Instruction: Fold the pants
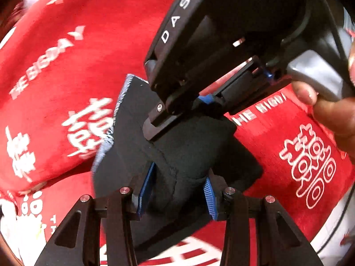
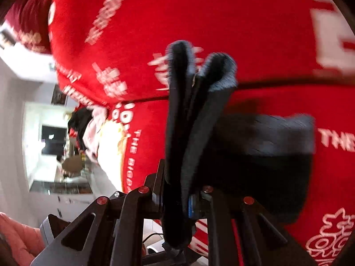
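The black pants (image 1: 184, 155) are a folded bundle with a light stitched edge, held above a red blanket. My left gripper (image 1: 177, 190) has its blue pads on either side of a thick fold of the pants and is shut on it. My right gripper (image 1: 179, 119) shows in the left wrist view, clamped on the upper end of the same bundle. In the right wrist view my right gripper (image 2: 177, 201) is shut on several layers of the pants (image 2: 195, 115), which stand up between its fingers and drape to the right.
A red blanket (image 1: 66, 66) with white lettering covers the bed under both grippers and also fills the right wrist view (image 2: 221, 22). A hand (image 1: 328, 102) holds the right gripper's handle. A white room with furniture (image 2: 44, 133) shows at the left.
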